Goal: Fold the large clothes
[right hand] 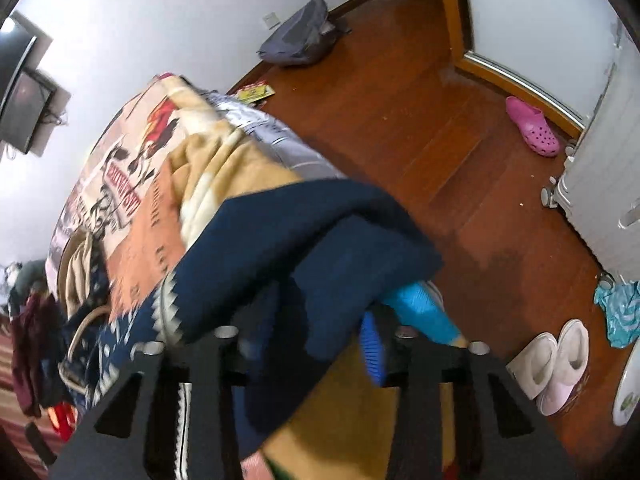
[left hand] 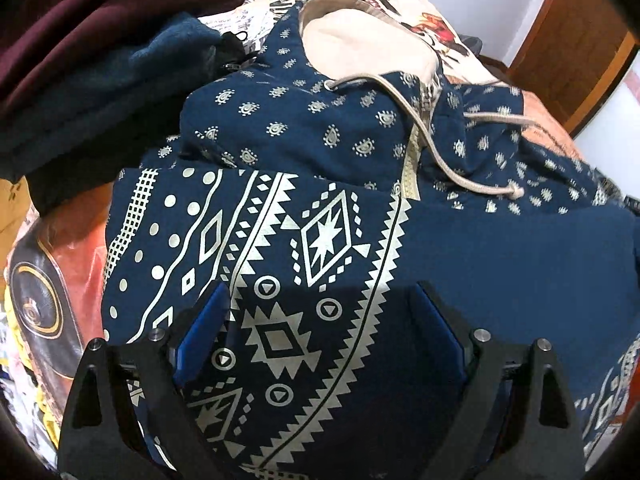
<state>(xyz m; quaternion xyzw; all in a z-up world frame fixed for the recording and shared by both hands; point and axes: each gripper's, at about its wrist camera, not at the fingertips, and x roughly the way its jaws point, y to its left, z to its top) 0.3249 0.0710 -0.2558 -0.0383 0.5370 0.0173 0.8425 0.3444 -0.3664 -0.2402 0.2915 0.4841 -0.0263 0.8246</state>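
Observation:
A navy hoodie [left hand: 320, 140] with a cream geometric print, a beige hood lining and drawcords lies spread on the bed. My left gripper [left hand: 320, 312] hovers close over its patterned front, with the blue pads [left hand: 204, 320] wide apart and nothing pinched between them. In the right wrist view a plain navy fold of the same hoodie [right hand: 304, 232] is bunched over and between the fingers of my right gripper [right hand: 320, 340]. It is shut on that fold near the bed's edge. One blue pad [right hand: 372, 344] shows beside the cloth, and the other is hidden under it.
A maroon garment [left hand: 100, 8] and a dark teal one [left hand: 120, 80] are piled at the back left of the printed blanket [right hand: 160, 152]. Beyond the bed edge is wooden floor with a pink clog [right hand: 532, 126], pale slippers [right hand: 552, 364], a grey backpack [right hand: 300, 36] and a white suitcase [right hand: 600, 200].

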